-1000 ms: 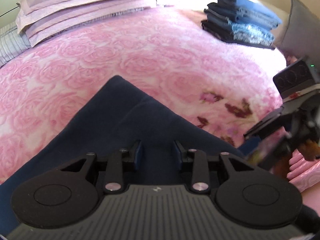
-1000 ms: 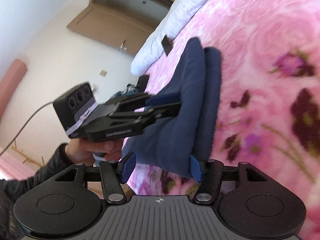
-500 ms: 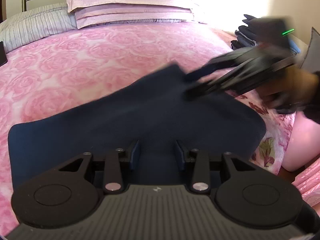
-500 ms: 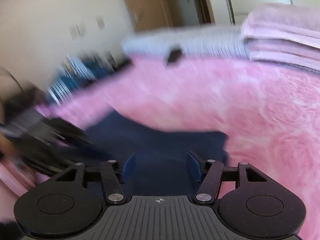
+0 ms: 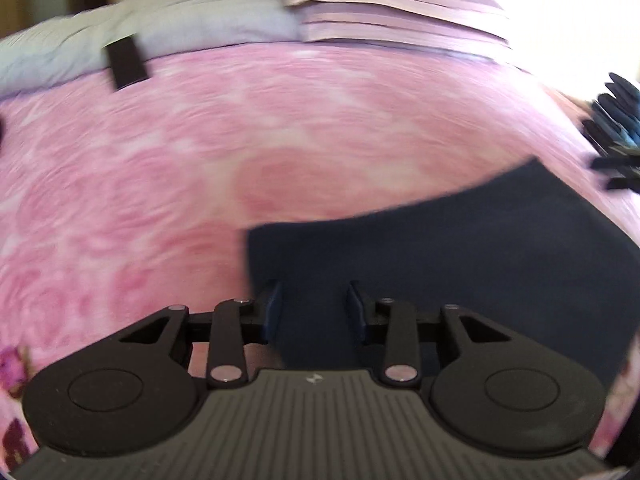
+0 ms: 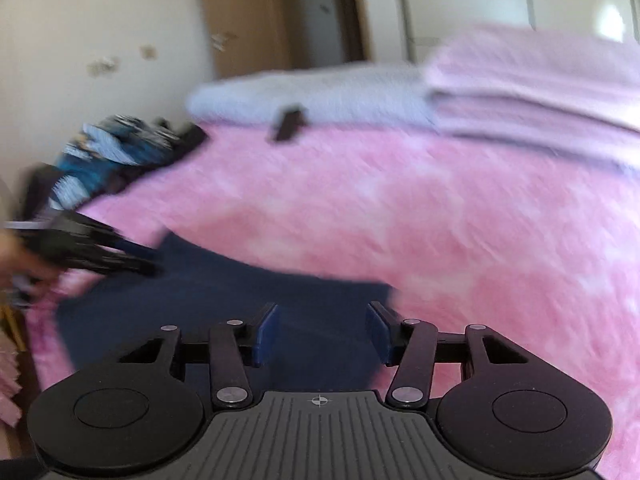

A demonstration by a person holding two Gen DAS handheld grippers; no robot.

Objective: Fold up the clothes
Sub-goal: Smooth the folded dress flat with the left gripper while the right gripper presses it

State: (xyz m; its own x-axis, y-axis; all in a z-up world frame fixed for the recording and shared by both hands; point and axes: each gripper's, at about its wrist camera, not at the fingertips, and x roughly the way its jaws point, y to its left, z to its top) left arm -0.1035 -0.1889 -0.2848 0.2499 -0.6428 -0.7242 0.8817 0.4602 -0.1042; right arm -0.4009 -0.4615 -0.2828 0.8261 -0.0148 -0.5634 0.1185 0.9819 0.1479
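A folded navy garment [image 5: 460, 264] [image 6: 224, 304] lies flat on the pink bed. My left gripper [image 5: 315, 308] is over its left end, with the jaws partly apart. Flat, unbunched cloth shows in the gap. From the right wrist view, the left gripper [image 6: 154, 266] sits blurred at the garment's far left corner, with a person's hand [image 6: 16, 256] behind it. My right gripper [image 6: 322, 332] is over the garment's right end. Its jaws are closing with cloth showing between them, and the pads do not visibly press on it. In the left wrist view the right gripper [image 5: 612, 174] shows at the right edge.
The pink rose blanket [image 5: 280, 140] [image 6: 480, 220] covers the bed. At the head are stacked lilac pillows [image 5: 380, 12] [image 6: 540, 80], a grey pillow [image 5: 180, 40] and a flat black object [image 5: 126, 62] [image 6: 290, 122]. Folded blue clothes [image 5: 618, 120] are stacked at the right, and a loose blue pile [image 6: 104, 152] at the left.
Both views have swung toward the head of the bed. My left gripper has shifted to the garment's left end. The right gripper has rolled level and its jaws have narrowed.
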